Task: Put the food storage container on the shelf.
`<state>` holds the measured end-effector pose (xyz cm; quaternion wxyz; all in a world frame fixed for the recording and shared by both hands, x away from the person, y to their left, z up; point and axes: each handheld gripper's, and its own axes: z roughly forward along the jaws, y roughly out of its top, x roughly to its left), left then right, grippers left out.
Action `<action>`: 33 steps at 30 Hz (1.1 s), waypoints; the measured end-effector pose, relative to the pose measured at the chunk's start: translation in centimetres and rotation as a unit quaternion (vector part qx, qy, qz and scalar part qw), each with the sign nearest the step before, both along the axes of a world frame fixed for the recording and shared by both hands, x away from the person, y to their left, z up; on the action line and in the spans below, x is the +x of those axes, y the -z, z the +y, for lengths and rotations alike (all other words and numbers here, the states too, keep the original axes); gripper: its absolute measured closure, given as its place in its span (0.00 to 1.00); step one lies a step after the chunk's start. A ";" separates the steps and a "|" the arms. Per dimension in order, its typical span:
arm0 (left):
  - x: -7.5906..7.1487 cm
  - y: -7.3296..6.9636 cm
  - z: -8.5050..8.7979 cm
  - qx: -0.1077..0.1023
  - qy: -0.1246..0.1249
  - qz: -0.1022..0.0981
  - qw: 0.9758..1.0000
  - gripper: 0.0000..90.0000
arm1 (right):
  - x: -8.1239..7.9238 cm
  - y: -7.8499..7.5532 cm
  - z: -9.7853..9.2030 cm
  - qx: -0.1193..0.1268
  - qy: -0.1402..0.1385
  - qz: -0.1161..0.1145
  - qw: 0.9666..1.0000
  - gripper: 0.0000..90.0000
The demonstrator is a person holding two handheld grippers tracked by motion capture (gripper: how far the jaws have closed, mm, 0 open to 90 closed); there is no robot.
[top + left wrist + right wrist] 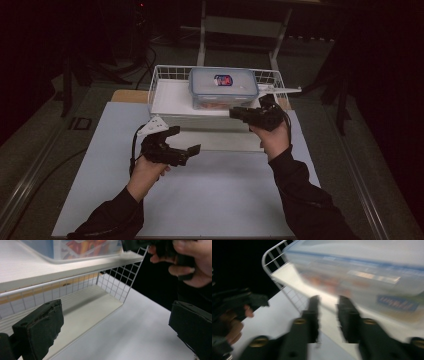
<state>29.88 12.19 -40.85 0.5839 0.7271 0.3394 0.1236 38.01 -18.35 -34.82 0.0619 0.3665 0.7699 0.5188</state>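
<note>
My left gripper (186, 140) hovers wide open over the counter (215, 195). My right gripper (239, 114), jaws narrowly parted and empty, sits beside the lidded plastic container (223, 87) on the wire rack's (165, 75) shelf.

Counted on the table: one white wire basket rack (165, 80), one clear plastic food container (223, 87) with one blue-edged lid and one printed label (223, 80) on top, one white mat (200, 200) beneath. Two grippers: left gripper (187, 141) and right gripper (235, 114), each with two black jaws, four jaws altogether. Two hands, two dark sleeves. Behind the table, one pale stand frame (245, 25) on the floor.
</note>
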 end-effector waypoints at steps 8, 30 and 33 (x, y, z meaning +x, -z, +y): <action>-1.3 0.1 -0.1 -0.020 0.027 -0.041 0.999 0.00 | -3.4 2.0 -0.8 0.030 -0.047 -0.014 0.998 0.22; -3.7 5.5 -0.9 0.032 0.073 -0.012 0.997 0.00 | -9.6 10.4 -5.3 -0.021 -0.050 -0.079 0.995 0.16; -4.0 6.3 -0.8 0.037 0.079 -0.006 0.996 0.00 | -10.2 11.3 -5.9 -0.027 -0.046 -0.076 0.996 0.16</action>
